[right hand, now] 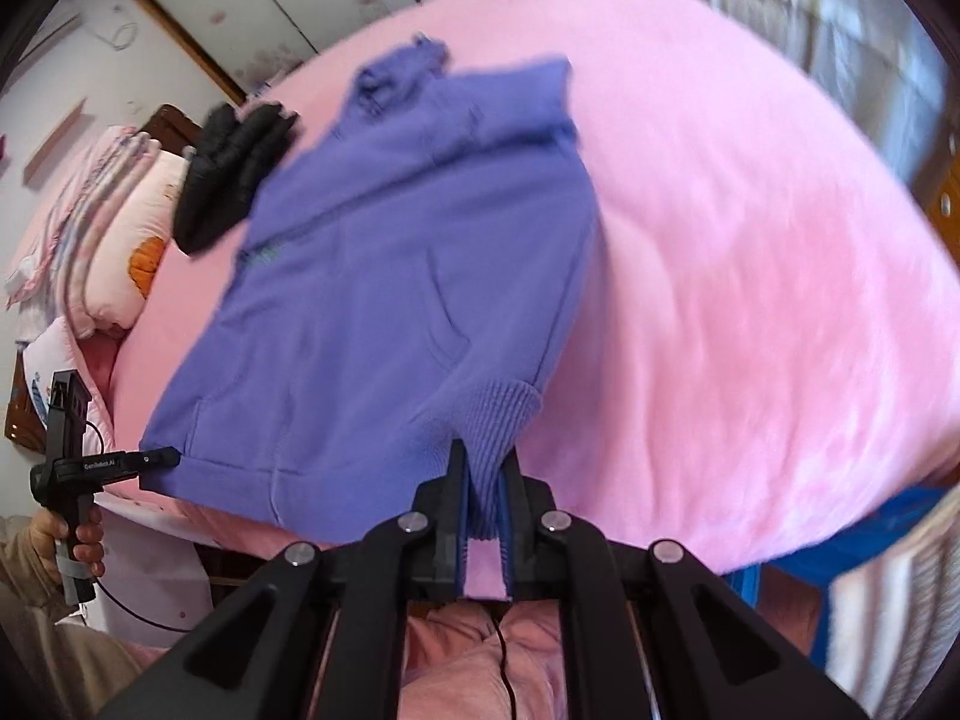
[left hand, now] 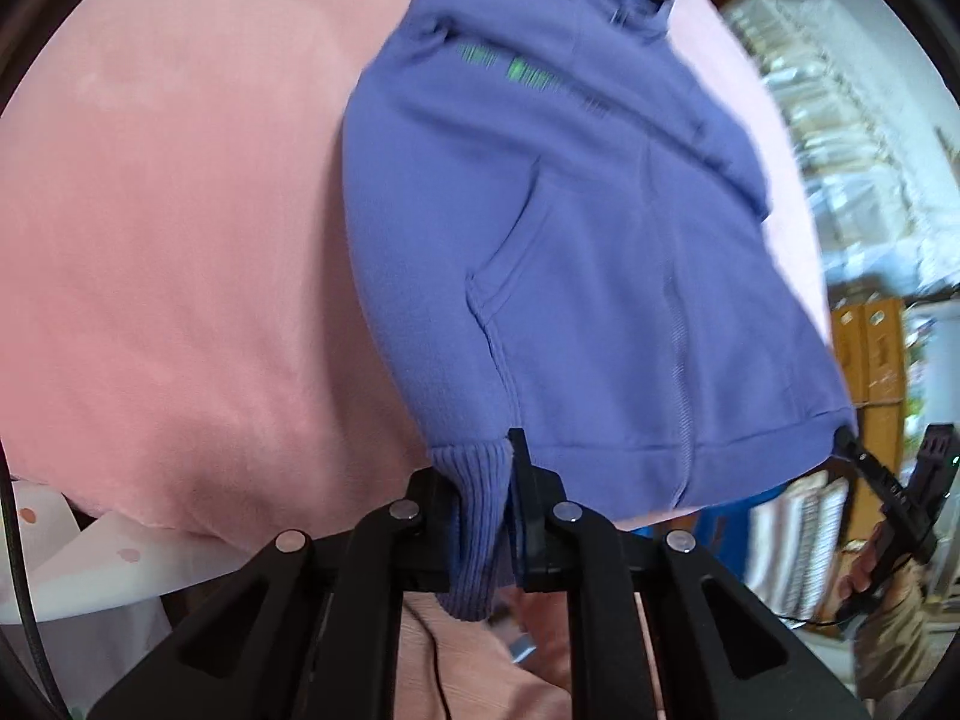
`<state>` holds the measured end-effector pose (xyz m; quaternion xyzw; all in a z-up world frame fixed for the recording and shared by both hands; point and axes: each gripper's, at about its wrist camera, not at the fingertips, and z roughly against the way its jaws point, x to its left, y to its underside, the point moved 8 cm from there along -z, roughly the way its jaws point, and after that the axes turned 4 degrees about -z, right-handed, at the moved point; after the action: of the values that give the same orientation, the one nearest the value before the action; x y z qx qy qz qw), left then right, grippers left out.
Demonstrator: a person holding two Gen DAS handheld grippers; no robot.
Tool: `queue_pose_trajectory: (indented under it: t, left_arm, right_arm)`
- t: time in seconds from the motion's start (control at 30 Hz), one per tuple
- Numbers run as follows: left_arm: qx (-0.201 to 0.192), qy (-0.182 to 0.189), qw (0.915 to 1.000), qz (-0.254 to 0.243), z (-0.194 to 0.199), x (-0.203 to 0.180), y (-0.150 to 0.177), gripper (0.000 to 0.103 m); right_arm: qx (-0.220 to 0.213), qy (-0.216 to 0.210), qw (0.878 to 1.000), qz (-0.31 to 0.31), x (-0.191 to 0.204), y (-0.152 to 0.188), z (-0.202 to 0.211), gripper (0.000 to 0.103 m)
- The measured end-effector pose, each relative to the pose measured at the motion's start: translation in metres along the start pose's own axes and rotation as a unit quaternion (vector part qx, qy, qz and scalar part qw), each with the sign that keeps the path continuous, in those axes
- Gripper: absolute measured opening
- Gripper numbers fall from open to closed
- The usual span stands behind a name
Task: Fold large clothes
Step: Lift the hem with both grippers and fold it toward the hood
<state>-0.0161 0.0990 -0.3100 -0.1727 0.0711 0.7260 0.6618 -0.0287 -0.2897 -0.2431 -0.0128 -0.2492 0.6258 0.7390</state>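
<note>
Bedroom, with a bed (right hand: 750, 228) under a pink fleece blanket filling most of both views. Stacked pink pillows (right hand: 114, 228) sit at the bed's far left end in the right wrist view, with a black garment (right hand: 231, 174) lying beside them on the blanket. Shelving with blurred clutter shows past the bed's edge in the left wrist view.

A purple hoodie (left hand: 570, 228) lies spread face-up on the blanket, green lettering across the chest, front pocket visible, hood end farthest from the cameras. Its near hem is raised off the blanket at both corners.

Left claw (left hand: 483, 516): closed tight on a ribbed cuff (left hand: 474, 516) at the hoodie's left bottom corner, the cuff hanging down between the jaws.

Right claw (right hand: 483, 498): likewise pinched on the ribbed cuff (right hand: 501, 414) at the opposite corner.

Each claw appears in the other's view at the far hem corner, held by a hand (right hand: 78, 534) with a tan sleeve. Motion blur throughout.
</note>
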Motion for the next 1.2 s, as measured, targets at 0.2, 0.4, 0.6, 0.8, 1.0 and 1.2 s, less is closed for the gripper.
queue_pose_trajectory:
  t: [0.2, 0.4, 0.6, 0.8, 1.0, 1.2]
  left_arm:
    - [-0.045, 0.041, 0.9968, 0.051, 0.050, -0.008, -0.055, 0.009]
    - [-0.100, 0.064, 0.9889, 0.089, 0.089, -0.007, -0.119, 0.009]
    - [-0.126, 0.053, 0.9871, 0.083, 0.105, -0.014, -0.190, 0.009]
    - [-0.131, 0.006, 0.9881, 0.080, 0.071, -0.022, -0.268, 0.009]
    - [-0.116, -0.040, 0.9895, 0.076, 0.008, -0.023, -0.337, 0.009]
    - [-0.088, -0.082, 0.9880, 0.097, -0.061, -0.007, -0.374, 0.011]
  right_arm:
    - [-0.060, -0.006, 0.998, -0.009, 0.030, -0.057, 0.039, 0.007]
    - [-0.107, -0.024, 0.993, -0.043, 0.044, -0.113, 0.053, 0.007]
    - [-0.128, -0.041, 0.989, -0.066, 0.049, -0.180, 0.041, 0.007]
    - [-0.116, -0.050, 0.991, -0.053, 0.047, -0.255, 0.003, 0.007]
    - [-0.090, -0.045, 0.993, -0.063, 0.028, -0.317, -0.071, 0.007]
    - [-0.042, -0.025, 0.996, -0.072, 0.006, -0.349, -0.158, 0.007]
